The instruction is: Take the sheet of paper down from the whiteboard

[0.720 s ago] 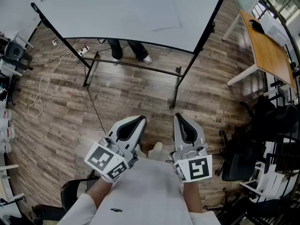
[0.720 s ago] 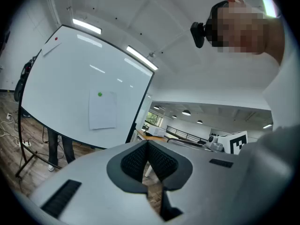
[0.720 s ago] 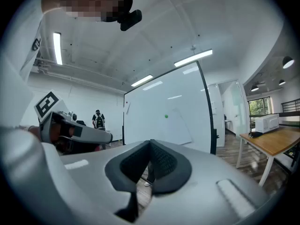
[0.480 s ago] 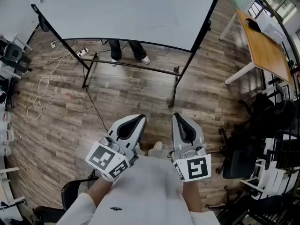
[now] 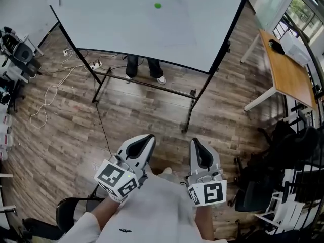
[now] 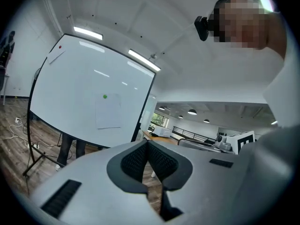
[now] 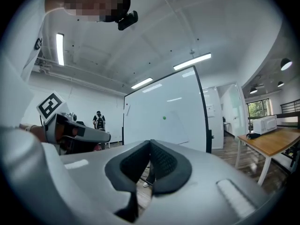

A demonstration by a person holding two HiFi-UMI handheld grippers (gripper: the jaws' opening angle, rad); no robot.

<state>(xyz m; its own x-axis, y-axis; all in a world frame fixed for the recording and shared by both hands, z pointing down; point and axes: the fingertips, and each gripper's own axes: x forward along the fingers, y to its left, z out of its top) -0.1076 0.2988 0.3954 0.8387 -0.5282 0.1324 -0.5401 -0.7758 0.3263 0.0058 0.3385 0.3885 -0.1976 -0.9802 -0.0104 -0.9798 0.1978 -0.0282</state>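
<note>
The white sheet of paper (image 5: 173, 18) hangs flat on the upright whiteboard (image 5: 101, 24), at twelve o'clock ahead, pinned by one green magnet (image 5: 158, 5) (near the sheet's eleven o'clock corner).

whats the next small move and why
Probably step toward the whiteboard and lift the right gripper toward the sheet of paper under the green magnet: it and the left gripper are shut, empty and low, well short of the board.

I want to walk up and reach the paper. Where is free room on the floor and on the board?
The floor is bare up to the stand. The whiteboard is blank on both sides of the paper. Crowded: cables at the left, table and chairs at the right.
</note>
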